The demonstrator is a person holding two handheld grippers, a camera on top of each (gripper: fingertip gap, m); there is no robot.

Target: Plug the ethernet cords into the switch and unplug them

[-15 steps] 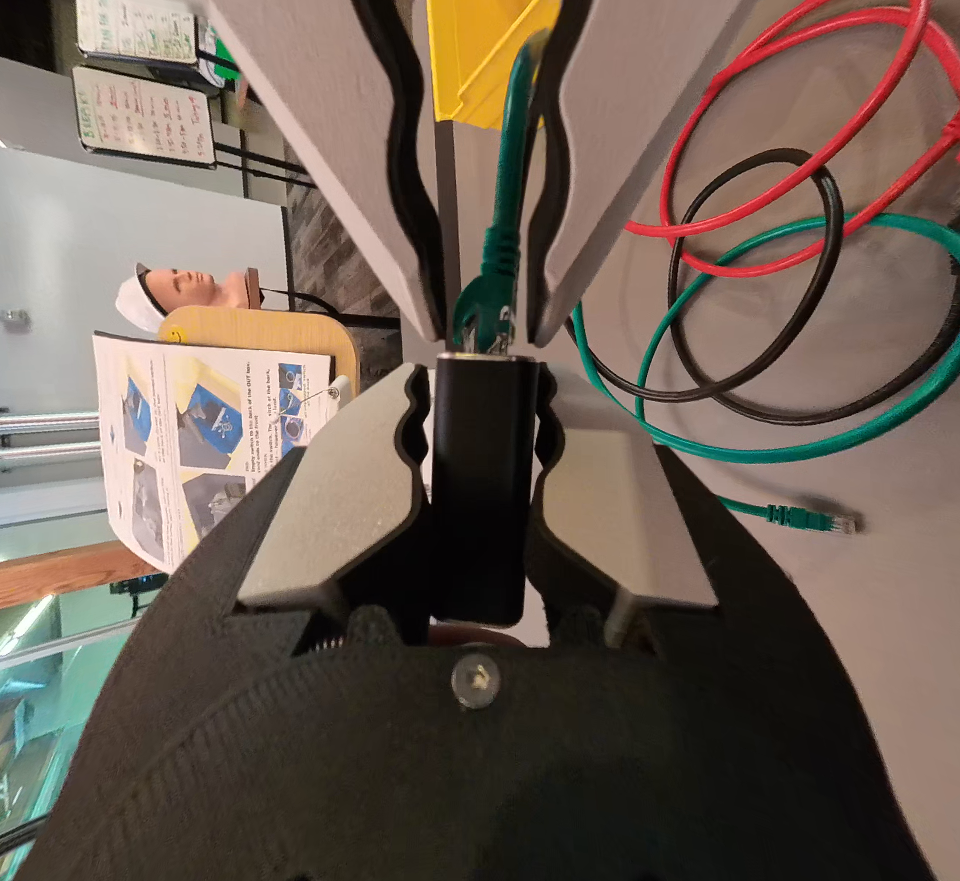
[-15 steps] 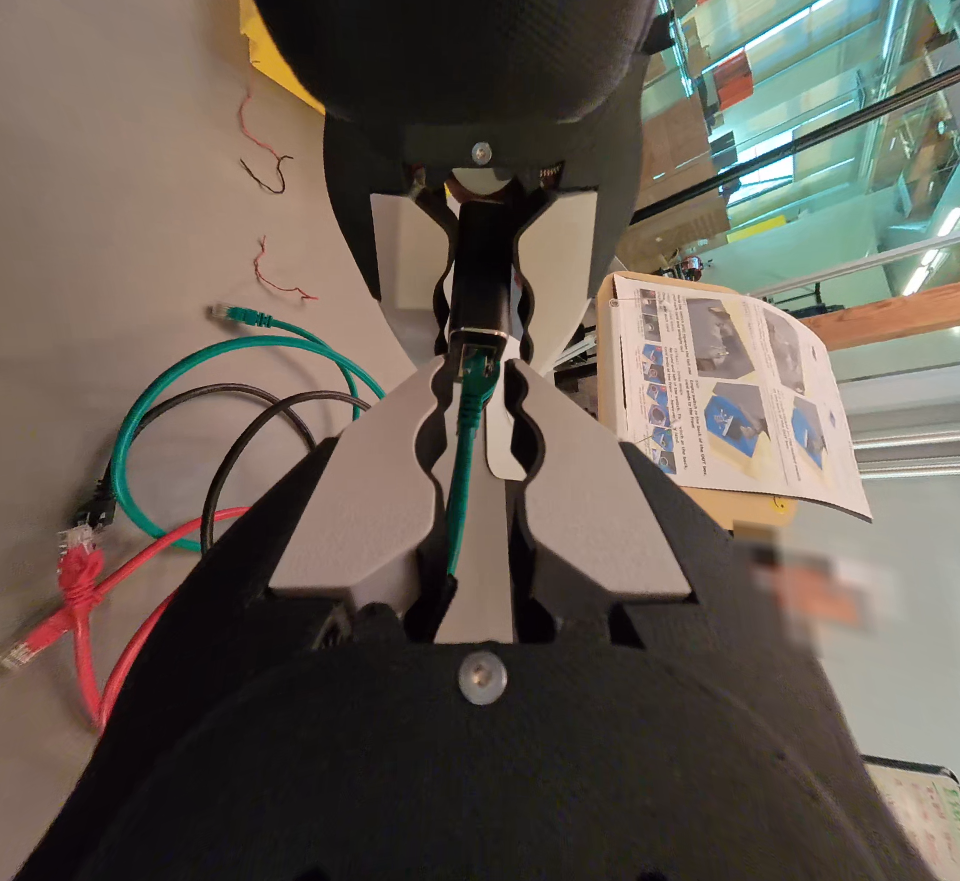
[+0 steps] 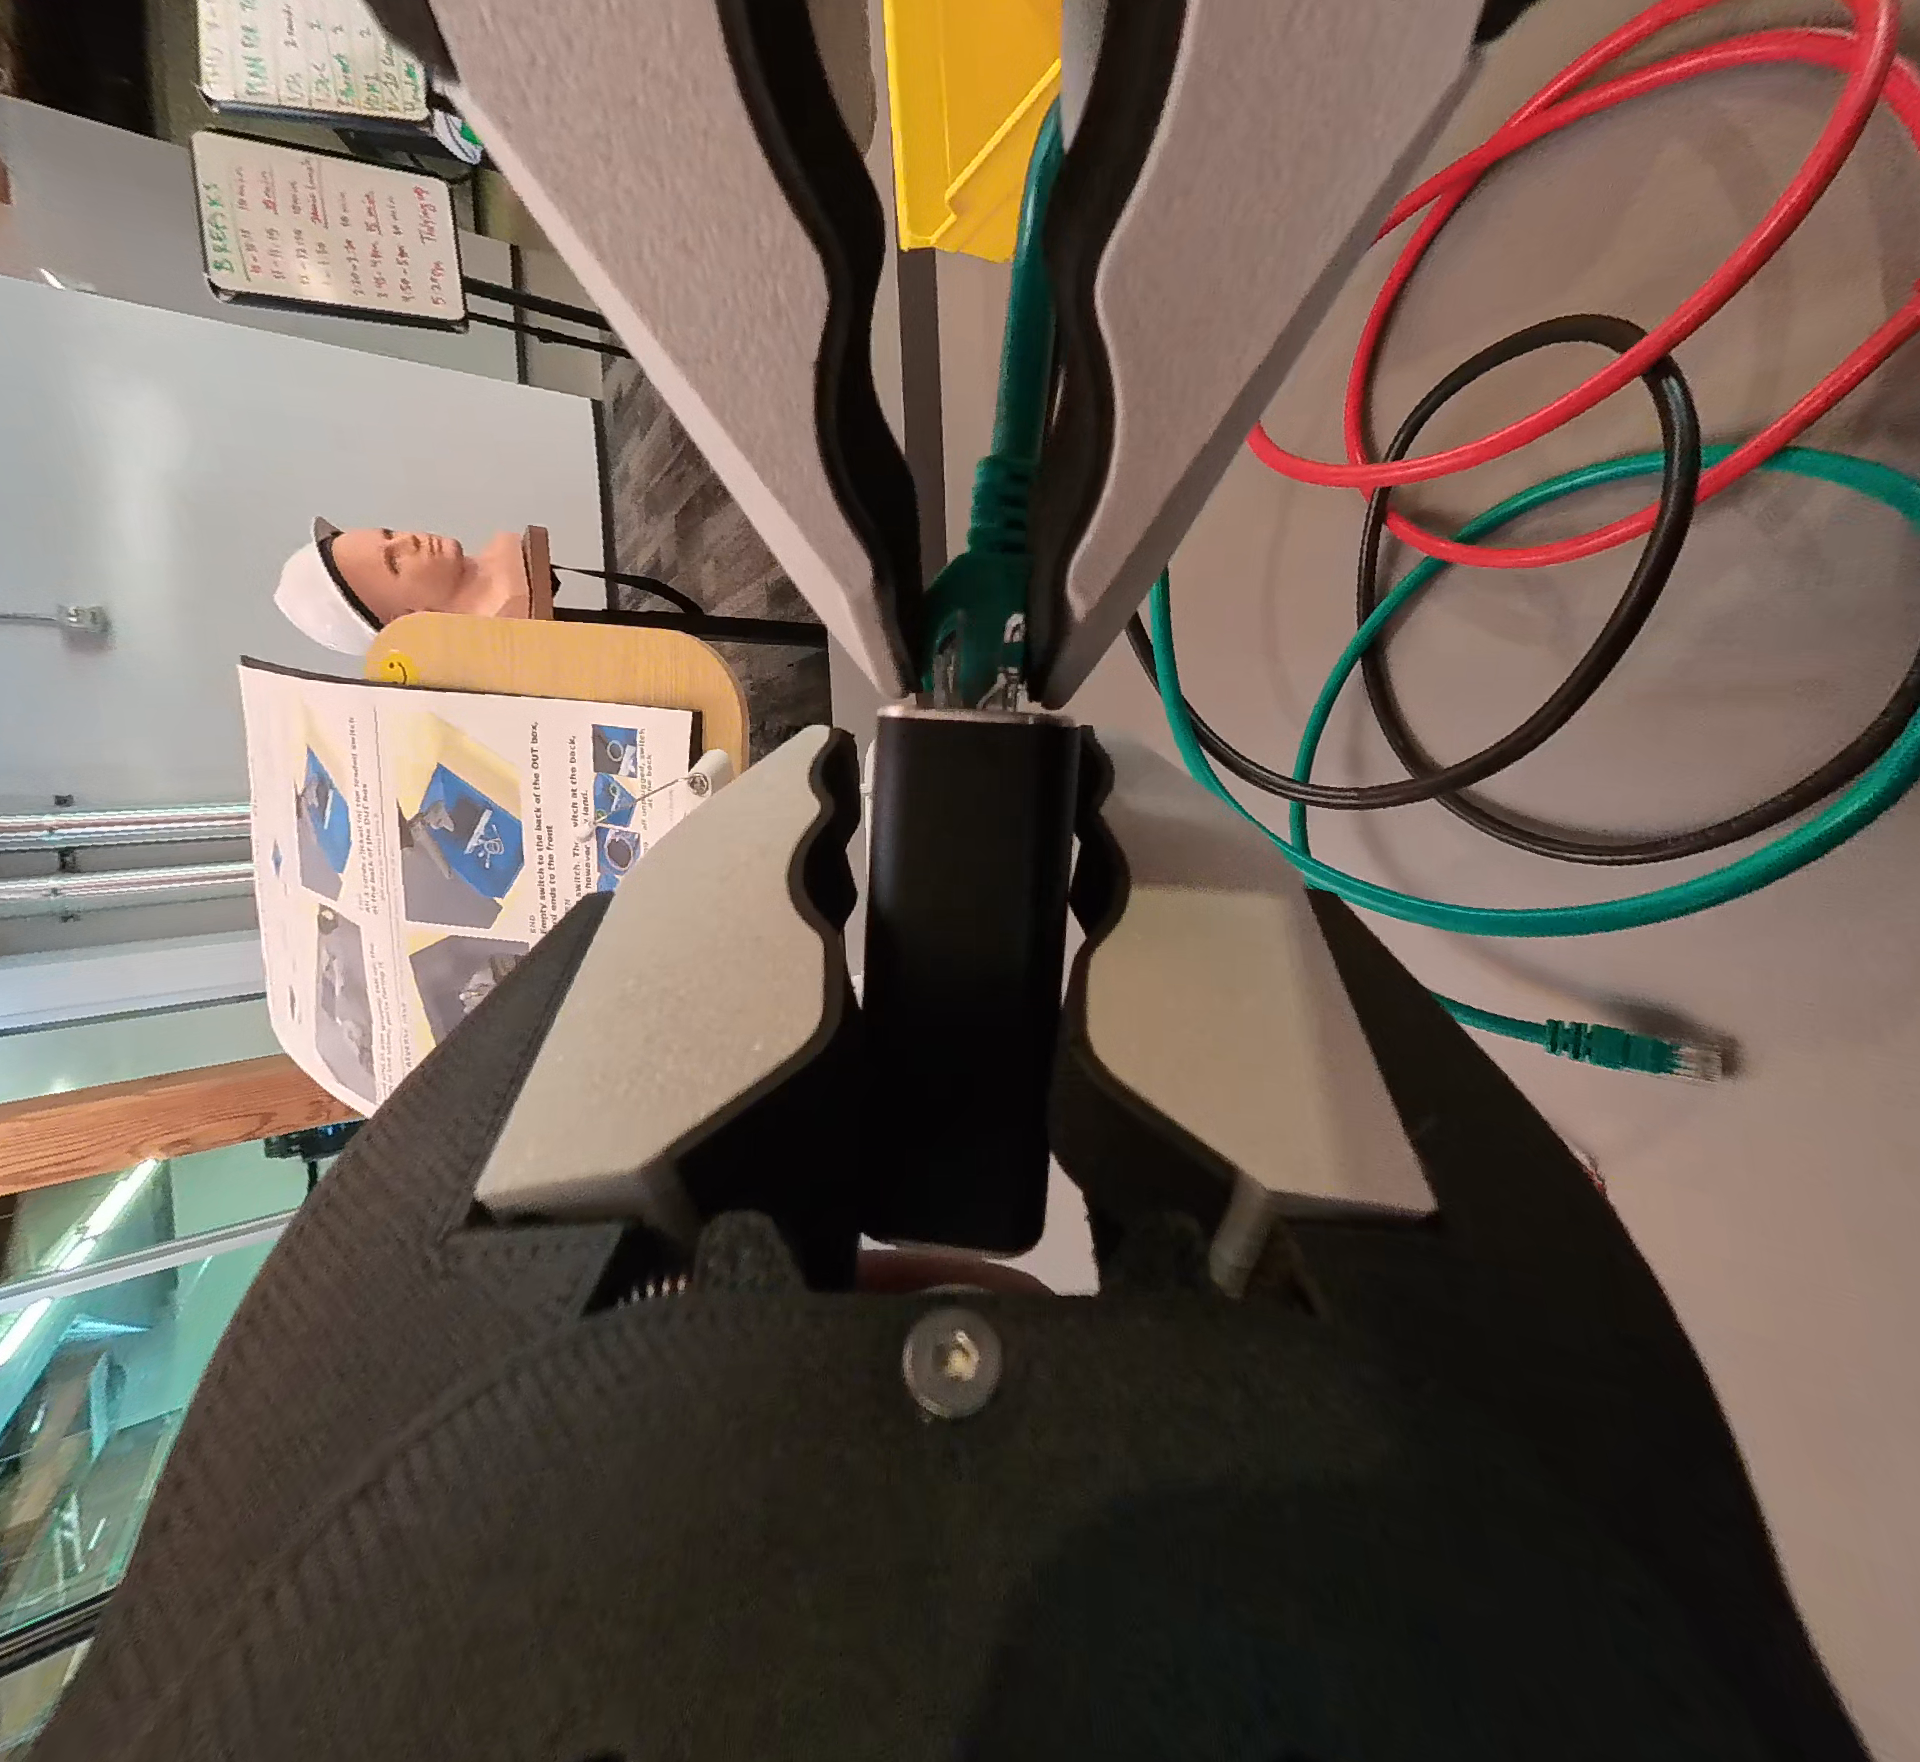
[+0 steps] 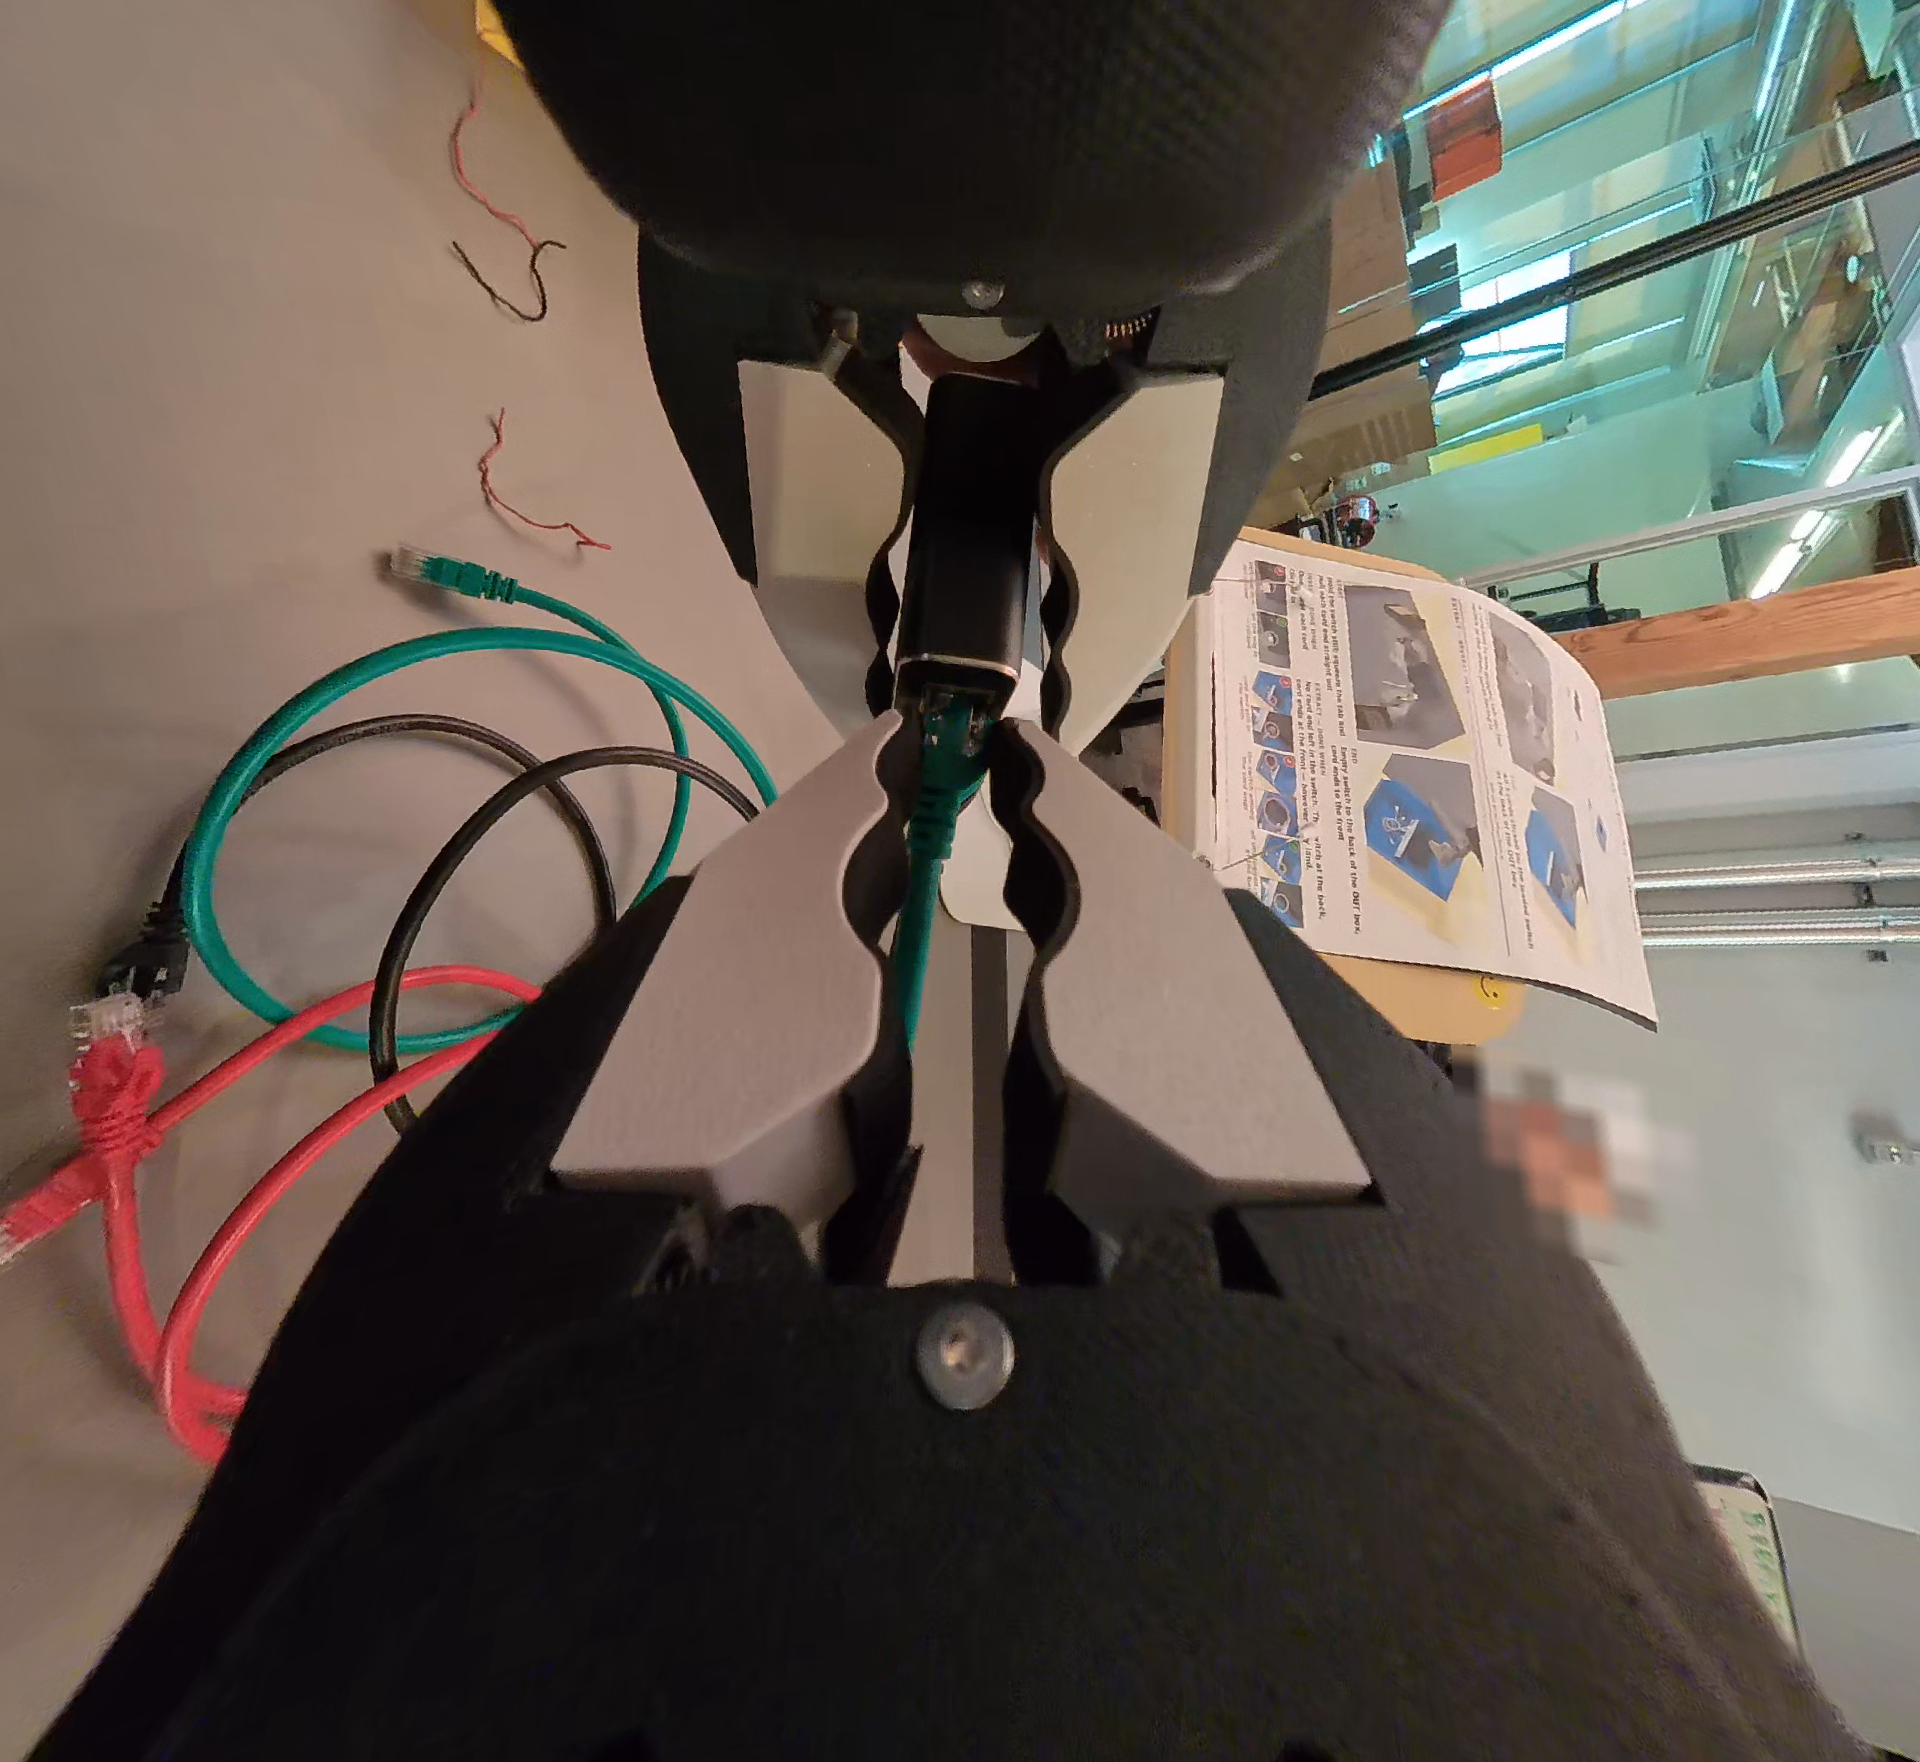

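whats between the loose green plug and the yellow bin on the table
In the right wrist view, thin red and black wire scraps lie on the grey table between the loose green plug and the yellow bin.

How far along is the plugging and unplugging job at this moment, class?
Done: nothing looks finished. In hand: the left hand-held gripper clamps the black switch, and the right hand-held gripper pinches the green cord's plug right at the switch's port; whether it is fully seated cannot be told. Left: the red cord and black cord lie loose on the table, unplugged.
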